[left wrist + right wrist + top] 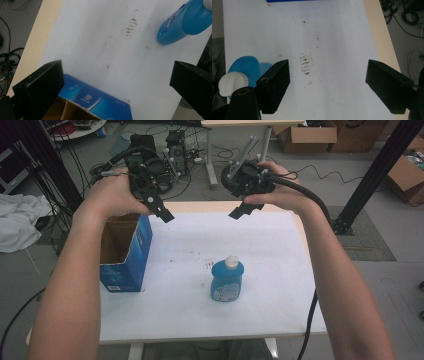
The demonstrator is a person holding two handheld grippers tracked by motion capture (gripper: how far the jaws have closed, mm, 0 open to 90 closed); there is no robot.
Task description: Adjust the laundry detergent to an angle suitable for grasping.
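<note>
High view takes in both hands held up over the far edge of the table (280, 320), each with a gripper tipped down toward the white top. The left gripper (163, 213) hangs above the far corner of an open blue carton (131, 255), and the right gripper (243, 210) is well apart from it on the other side. Between and below them stands a blue bottle (227, 281), upright, with its white cap on top and a pale label facing the person.

Left gripper view adds what the overhead camera misses: the carton (100, 102) sits right under the left gripper (117, 80), its printed blue side and brown inner flap showing between the jaws, which stand wide apart on nothing. The bottle (180, 23) lies ahead of it toward the upper right corner, cap end cut off by the frame. There is white print on the carton, too small to read.

Right gripper view shows the right gripper (327, 82) also spread wide and empty. The bottle (247, 67) is just beside and partly behind its left jaw, seen from above so its long axis runs up toward the camera, cap nearest. A strip of the carton (289, 0) edges the top. Smudges mark the table (337, 37) between the jaws.
</note>
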